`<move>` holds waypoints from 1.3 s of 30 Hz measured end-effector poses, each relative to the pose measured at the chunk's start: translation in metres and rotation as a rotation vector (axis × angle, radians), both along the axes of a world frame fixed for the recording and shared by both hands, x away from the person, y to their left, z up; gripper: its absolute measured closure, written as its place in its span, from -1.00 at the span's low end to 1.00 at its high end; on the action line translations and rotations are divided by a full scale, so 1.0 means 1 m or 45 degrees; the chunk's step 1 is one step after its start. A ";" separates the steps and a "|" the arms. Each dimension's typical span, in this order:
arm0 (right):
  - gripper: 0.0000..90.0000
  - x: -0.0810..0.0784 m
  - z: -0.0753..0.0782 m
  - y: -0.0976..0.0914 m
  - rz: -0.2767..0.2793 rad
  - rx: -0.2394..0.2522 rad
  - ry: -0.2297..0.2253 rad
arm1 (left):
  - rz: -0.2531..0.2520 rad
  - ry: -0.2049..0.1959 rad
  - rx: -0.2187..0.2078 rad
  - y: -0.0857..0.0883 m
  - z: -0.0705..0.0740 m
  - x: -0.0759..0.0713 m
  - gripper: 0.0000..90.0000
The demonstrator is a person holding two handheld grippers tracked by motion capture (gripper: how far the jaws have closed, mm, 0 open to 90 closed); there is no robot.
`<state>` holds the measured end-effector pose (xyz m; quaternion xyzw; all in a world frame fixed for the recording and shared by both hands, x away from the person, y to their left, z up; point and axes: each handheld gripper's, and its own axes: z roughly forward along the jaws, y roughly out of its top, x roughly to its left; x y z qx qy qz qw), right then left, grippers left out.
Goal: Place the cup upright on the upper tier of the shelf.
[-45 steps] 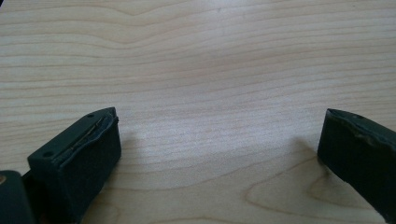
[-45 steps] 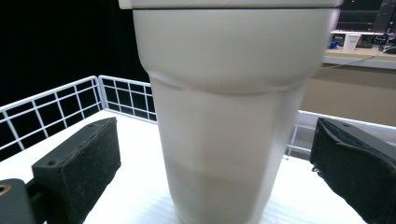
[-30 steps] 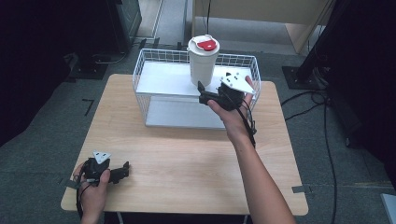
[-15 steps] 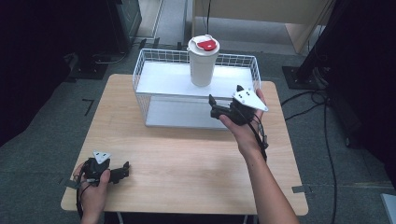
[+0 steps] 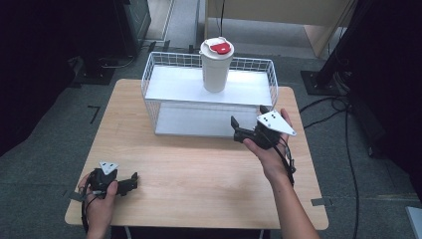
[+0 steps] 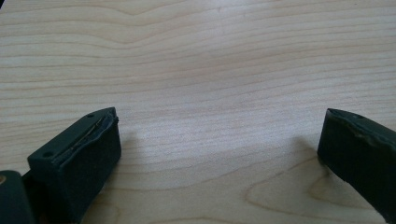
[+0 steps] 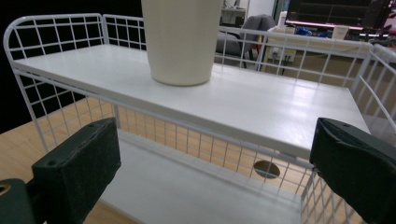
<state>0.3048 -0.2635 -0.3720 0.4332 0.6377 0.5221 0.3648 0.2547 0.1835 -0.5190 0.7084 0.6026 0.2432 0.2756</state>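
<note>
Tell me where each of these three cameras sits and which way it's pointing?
High view: above the person's side, looking down on the table; both forearms and grippers show.
Left gripper view: rides the left gripper, facing bare tabletop between open jaws.
Right gripper view: rides the right gripper, facing the wire rack.
Shared: high and right gripper views both show the cup.

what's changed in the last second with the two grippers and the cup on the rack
The right gripper has pulled back from the cup, toward the person and off the rack's top shelf, jaws open and empty. The cup stayed standing there; the left gripper stayed open on the table.
</note>
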 end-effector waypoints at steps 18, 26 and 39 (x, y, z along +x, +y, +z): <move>-0.96 -0.032 -0.034 -0.057 -0.120 0.052 0.082 | -0.001 0.001 0.000 0.000 0.000 0.000 -1.00; -0.96 -0.051 -0.057 -0.085 -0.178 0.055 0.144 | -0.001 0.001 0.000 0.000 0.000 0.000 -1.00; -0.96 -0.083 -0.097 -0.119 -0.262 0.021 0.263 | 0.002 -0.002 -0.003 0.000 0.000 0.000 -1.00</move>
